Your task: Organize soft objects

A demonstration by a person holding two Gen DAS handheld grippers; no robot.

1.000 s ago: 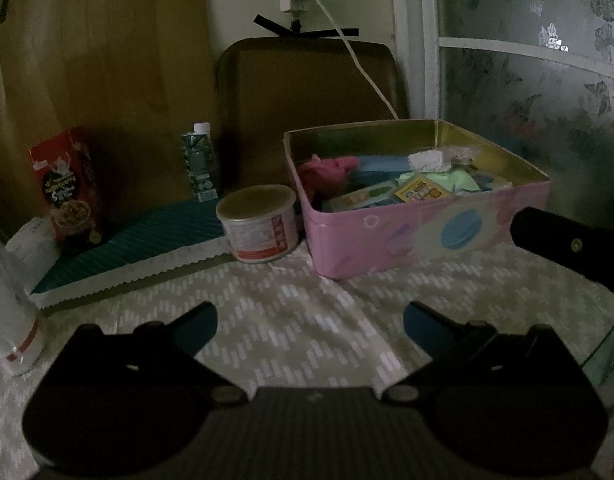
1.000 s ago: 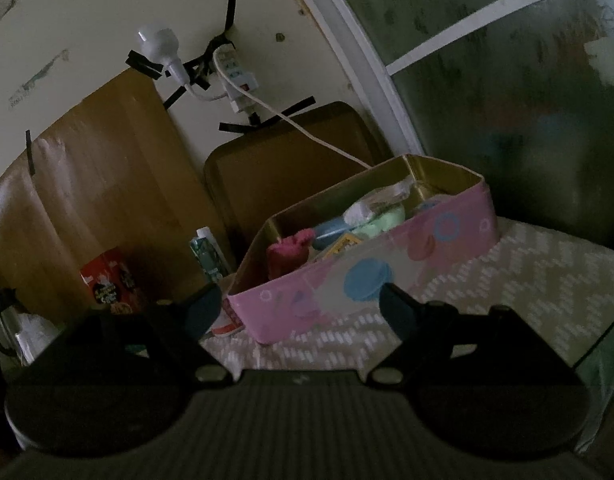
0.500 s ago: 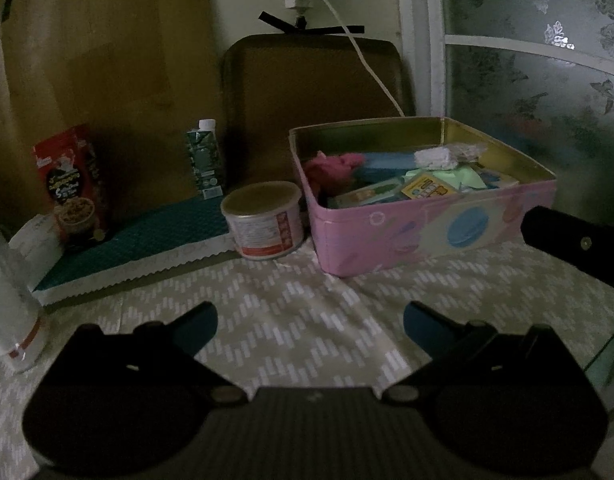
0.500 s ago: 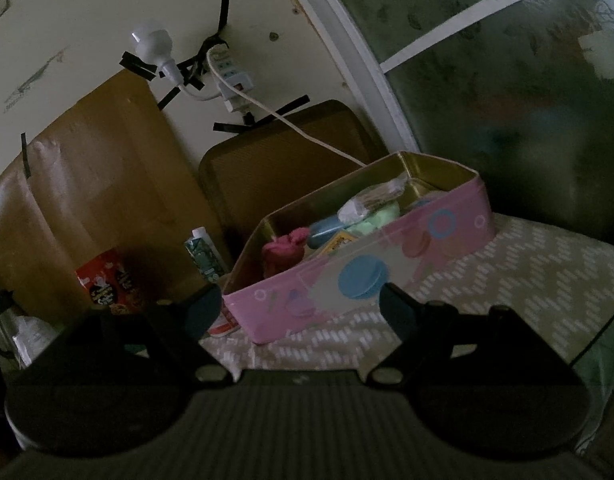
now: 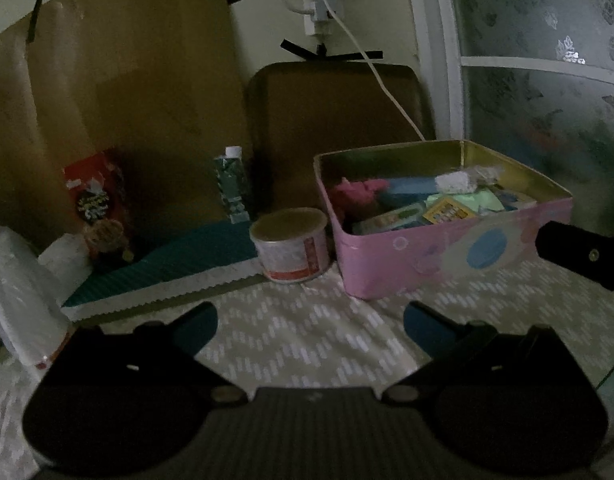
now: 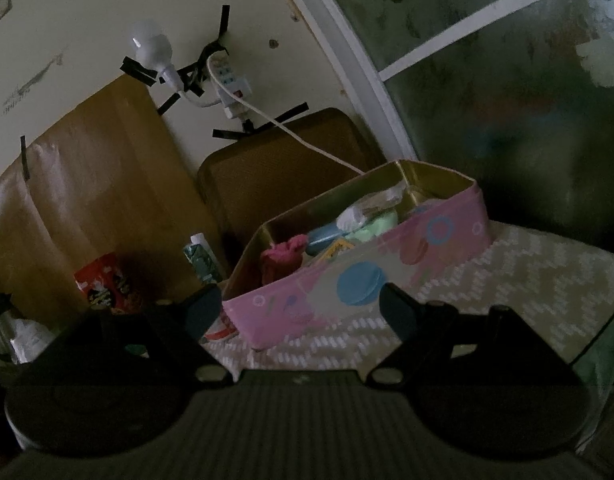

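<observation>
A pink tin box (image 5: 447,256) with a gold inside stands on the patterned tablecloth; it also shows in the right wrist view (image 6: 347,292). It holds several soft things: a pink plush (image 5: 353,194), a blue piece (image 5: 409,186), a green piece (image 5: 467,202) and a white piece (image 5: 453,180). My left gripper (image 5: 310,326) is open and empty, low over the cloth in front of the box. My right gripper (image 6: 300,312) is open and empty, raised in front of the box; part of it shows in the left wrist view (image 5: 583,256).
A round tub with a lid (image 5: 291,244) stands left of the box. Behind are a green carton (image 5: 231,186), a red snack bag (image 5: 97,204), a teal mat (image 5: 167,268) and a white bag (image 5: 15,292). A cable (image 5: 371,64) hangs from the wall socket.
Both grippers have tilted up and drawn back a little; the box sits lower in both views. Nothing was taken hold of or let go.
</observation>
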